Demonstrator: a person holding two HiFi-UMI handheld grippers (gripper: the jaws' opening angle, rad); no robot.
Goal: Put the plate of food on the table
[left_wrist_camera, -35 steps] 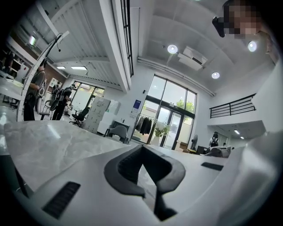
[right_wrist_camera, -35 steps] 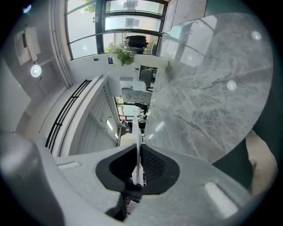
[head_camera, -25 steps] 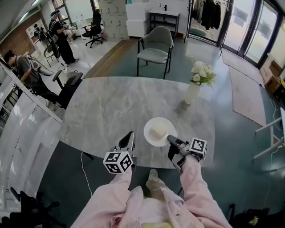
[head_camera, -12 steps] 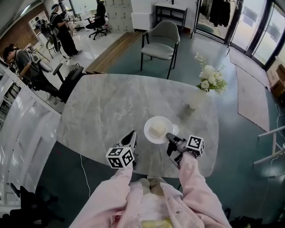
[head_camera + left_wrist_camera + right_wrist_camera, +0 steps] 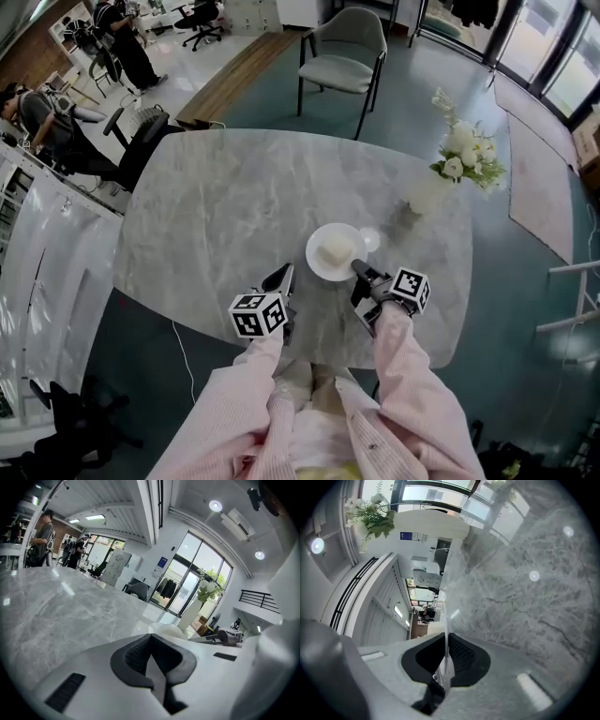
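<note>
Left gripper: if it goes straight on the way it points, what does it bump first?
Probably the plate, at its left rim, just ahead of the left gripper. It might barely slip past, since depth is unclear.

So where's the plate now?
In the head view the plate is over the near side of the table, its rim pinched by the right gripper, short of the flower vase.

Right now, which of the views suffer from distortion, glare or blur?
Head view: wide-angle bending curves the table edges, focus sharp. Left gripper view: ceiling lamps flare, the left gripper looks soft. Right gripper view: picture rolled sideways, lamp spots glare on the table, plate rim blurred.
</note>
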